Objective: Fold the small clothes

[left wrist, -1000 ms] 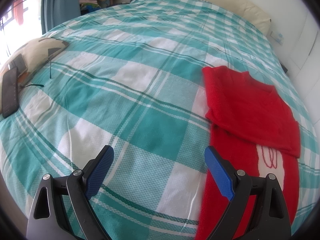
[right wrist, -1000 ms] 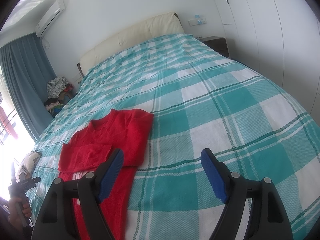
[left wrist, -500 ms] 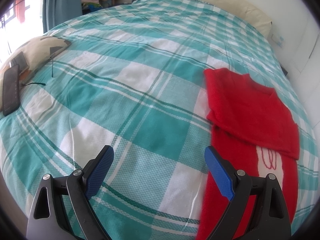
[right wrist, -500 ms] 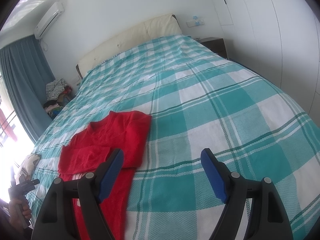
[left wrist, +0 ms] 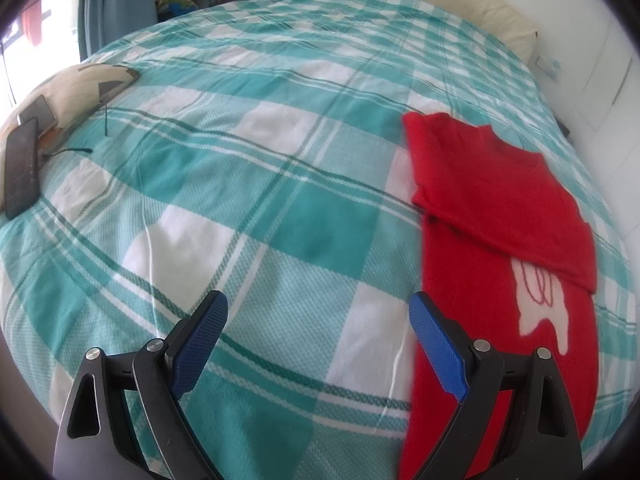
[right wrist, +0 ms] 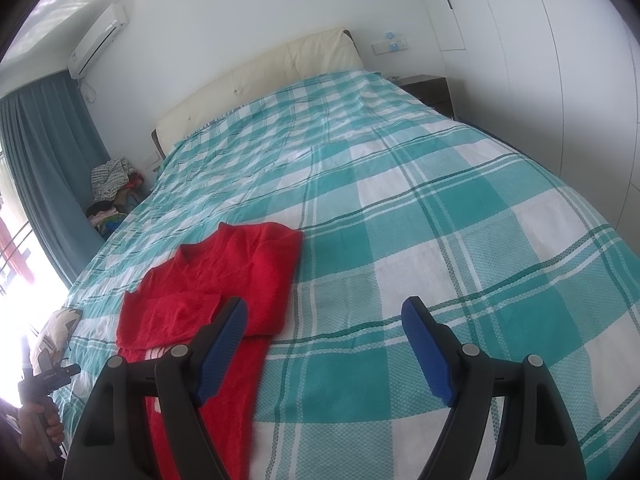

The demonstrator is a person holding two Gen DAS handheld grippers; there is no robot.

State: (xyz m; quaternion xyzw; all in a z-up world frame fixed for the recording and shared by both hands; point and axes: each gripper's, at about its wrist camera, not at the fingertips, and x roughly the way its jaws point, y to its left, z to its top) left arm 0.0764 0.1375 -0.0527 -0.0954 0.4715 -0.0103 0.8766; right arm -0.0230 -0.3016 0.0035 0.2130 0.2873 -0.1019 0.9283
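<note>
We hold both grippers, left (left wrist: 318,320) and right (right wrist: 324,316), wide open and empty above the half-folded red top (left wrist: 496,200) on the bed (left wrist: 256,184).

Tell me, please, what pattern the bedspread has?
Teal-and-white plaid bedspread; the right wrist view shows it best.

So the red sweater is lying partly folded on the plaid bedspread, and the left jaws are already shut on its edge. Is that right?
Not quite. The red sweater does lie partly folded on the plaid bedspread, but the left gripper stands open with nothing between its jaws, as the left wrist view shows. Its edge is not gripped yet.
</note>
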